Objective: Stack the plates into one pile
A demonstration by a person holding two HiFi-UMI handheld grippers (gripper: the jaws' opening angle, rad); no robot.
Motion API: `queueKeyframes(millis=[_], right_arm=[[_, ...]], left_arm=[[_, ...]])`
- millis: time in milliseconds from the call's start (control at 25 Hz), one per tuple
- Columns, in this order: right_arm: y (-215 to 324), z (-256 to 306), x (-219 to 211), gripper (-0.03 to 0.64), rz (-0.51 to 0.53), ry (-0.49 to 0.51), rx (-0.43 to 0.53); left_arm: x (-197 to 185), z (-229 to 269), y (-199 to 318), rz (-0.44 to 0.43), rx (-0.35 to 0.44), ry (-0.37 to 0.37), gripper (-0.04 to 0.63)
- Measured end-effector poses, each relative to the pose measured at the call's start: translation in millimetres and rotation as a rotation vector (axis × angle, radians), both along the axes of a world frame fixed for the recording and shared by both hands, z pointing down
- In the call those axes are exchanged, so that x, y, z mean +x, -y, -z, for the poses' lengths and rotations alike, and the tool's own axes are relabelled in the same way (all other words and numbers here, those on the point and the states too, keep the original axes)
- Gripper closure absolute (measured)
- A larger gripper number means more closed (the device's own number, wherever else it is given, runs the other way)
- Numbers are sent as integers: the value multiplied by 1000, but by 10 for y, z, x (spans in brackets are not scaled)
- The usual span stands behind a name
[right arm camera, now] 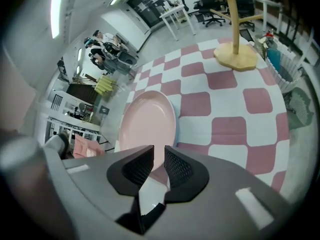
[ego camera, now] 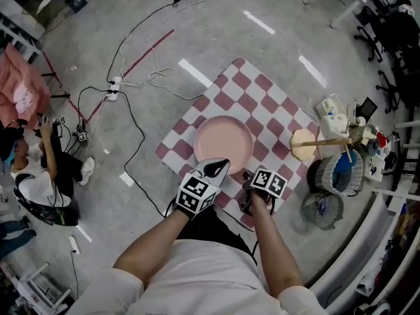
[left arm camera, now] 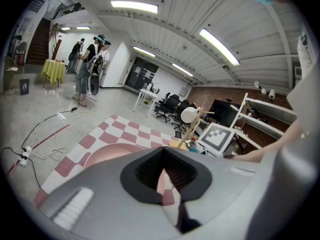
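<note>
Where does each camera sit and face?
Head view: head-mounted, steeply down at the pink plate and checkered mat; both forearms show.
Left gripper view: on the left hand-held gripper, low across the mat; own jaws show.
Right gripper view: on the right hand-held gripper, down at the plate; own jaws show.
All share the plate.

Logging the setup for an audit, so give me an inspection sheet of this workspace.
Surface: pink-and-white checked mat on grey floor.
Job's things: round pink plate on the mat; no other plate seen.
Clutter: wooden stand with round base at the mat's edge; wire baskets beside it.
Grippers: left tool and right tool open, empty, by the plate's near rim.
Cables: white power strip, loose cables on floor.
Surroundings: seated person, black office chairs.
</note>
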State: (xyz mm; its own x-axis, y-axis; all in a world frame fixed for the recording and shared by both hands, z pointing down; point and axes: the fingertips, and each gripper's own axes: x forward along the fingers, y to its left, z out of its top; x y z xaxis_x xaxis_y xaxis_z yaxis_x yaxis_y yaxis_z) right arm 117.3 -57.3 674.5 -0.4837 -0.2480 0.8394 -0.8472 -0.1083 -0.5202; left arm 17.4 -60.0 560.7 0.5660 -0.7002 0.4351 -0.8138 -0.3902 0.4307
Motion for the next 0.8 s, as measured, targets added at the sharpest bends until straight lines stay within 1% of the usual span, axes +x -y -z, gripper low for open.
queueKeyframes(millis=[120, 160, 280, 480, 680, 800], right_arm=[[12, 284, -108, 549, 30, 40, 80], [31, 390, -145, 577, 41, 51, 110], [95, 744, -242, 607, 77, 80, 204], [264, 1414, -350, 607, 137, 109, 389], [381, 2115, -485, 607, 221, 96, 612], [392, 2478, -572, 607, 264, 82, 729]], left_arm=[[14, 80, -54, 8, -3, 3, 589], [10, 115, -63, 13, -4, 4, 589], [-9, 264, -80, 30, -4, 7, 589], [-35, 644, -20, 50, 19, -8, 589], [-95, 1100, 49, 73, 56, -35, 589], [-150, 1365, 72, 91, 90, -50, 589]])
